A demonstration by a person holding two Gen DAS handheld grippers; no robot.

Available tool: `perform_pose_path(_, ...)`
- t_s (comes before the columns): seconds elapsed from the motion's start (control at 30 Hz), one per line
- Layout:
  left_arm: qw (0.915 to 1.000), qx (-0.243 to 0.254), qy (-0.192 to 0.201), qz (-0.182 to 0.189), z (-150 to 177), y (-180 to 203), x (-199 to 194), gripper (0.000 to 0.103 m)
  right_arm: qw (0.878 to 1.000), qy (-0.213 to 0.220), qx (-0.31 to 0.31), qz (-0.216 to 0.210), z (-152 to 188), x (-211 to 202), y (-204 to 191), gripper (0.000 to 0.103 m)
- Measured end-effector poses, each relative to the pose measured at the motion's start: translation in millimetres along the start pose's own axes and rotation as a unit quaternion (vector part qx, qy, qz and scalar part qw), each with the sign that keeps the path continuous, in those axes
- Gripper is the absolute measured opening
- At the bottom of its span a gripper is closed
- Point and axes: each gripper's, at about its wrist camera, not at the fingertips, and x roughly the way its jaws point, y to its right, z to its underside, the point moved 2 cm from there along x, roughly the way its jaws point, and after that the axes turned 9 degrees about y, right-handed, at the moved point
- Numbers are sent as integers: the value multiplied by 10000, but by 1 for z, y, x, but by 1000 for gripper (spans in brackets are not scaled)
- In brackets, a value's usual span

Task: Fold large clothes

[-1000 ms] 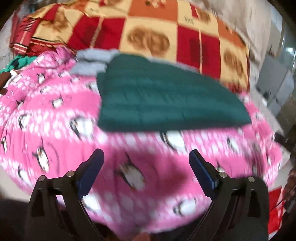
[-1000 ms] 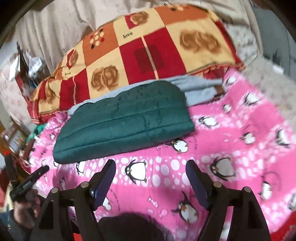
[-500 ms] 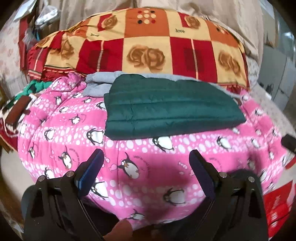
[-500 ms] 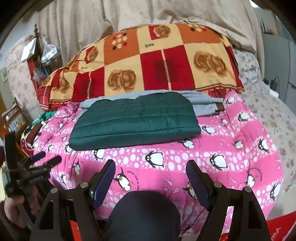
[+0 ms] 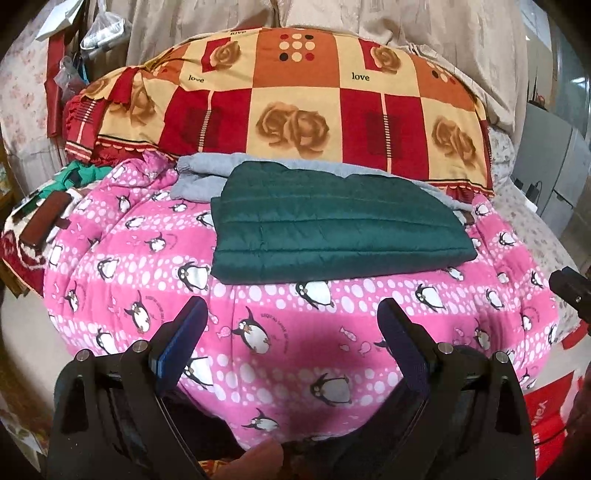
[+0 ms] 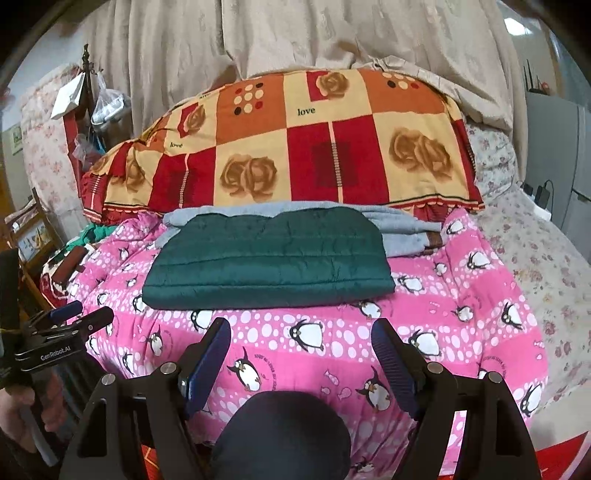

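Bed [image 6: 524, 258] fills both views, covered by a pink fleece blanket [image 5: 295, 332] with penguin print and white dots, bulging up like a mound. Beige curtain [image 6: 295, 33] hangs behind. Big checked quilt [image 5: 295, 107] in red, orange and cream squares with rose print and "love" text lies bunched along the far side of the bed. Floral sheet shows at the right edge of the bed.

Green quilted jacket [image 5: 332, 225] sits folded into a flat rectangle on the pink blanket, stitched in horizontal channels, slightly shiny fabric. It lies partly on a folded grey garment [image 5: 203, 177], soft knit look, which sticks out behind and to both sides of it.

Left gripper [image 5: 291, 325] low in its own view, jaws wide, nothing between them, blue ribbed pads, black frame, above the near slope of the blanket. Right gripper [image 6: 301, 343] same: jaws wide, empty, apart from the jacket.

Right wrist view alone shows the left gripper from the side at the left edge [image 6: 66, 321] with a hand [image 6: 14, 413] on its handle, plus a dark rounded shape [image 6: 284, 435] at the bottom, can't tell what. Left wrist view shows clutter at the left of the bed: a brown block [image 5: 46, 218], green cloth [image 5: 81, 173], and a fingertip at the bottom edge
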Motion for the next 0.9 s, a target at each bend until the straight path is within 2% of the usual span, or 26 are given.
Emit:
perform_pose_path(0.3, 9998, 151, 127, -56, -10, 10, -14, 93, 9998, 120, -159, -56, -15, -6, -5, 76)
perform_pose_path(0.4, 9996, 226, 127, -79, -15, 14, -14, 93, 9997, -6, -263, -7, -22, 0, -5, 76)
perform_pose_path(0.5, 9997, 219, -66, 16, -25, 17, -9, 93, 9983, -465, -356, 8, -29, 21, -2, 76)
perform_pose_path(0.57, 9992, 305, -230, 78, -32, 22, -6, 93, 9971, -622, -425, 67, -34, 29, -1, 76)
perform_pose_path(0.7, 9974, 488, -500, 178, -51, 31, 2, 93, 9957, -662, -630, 119, -47, 37, 0, 76)
perform_pose_path(0.9, 9970, 559, -523, 91, -68, 37, 15, 93, 9957, -627, -660, 191, -67, 48, 4, 76)
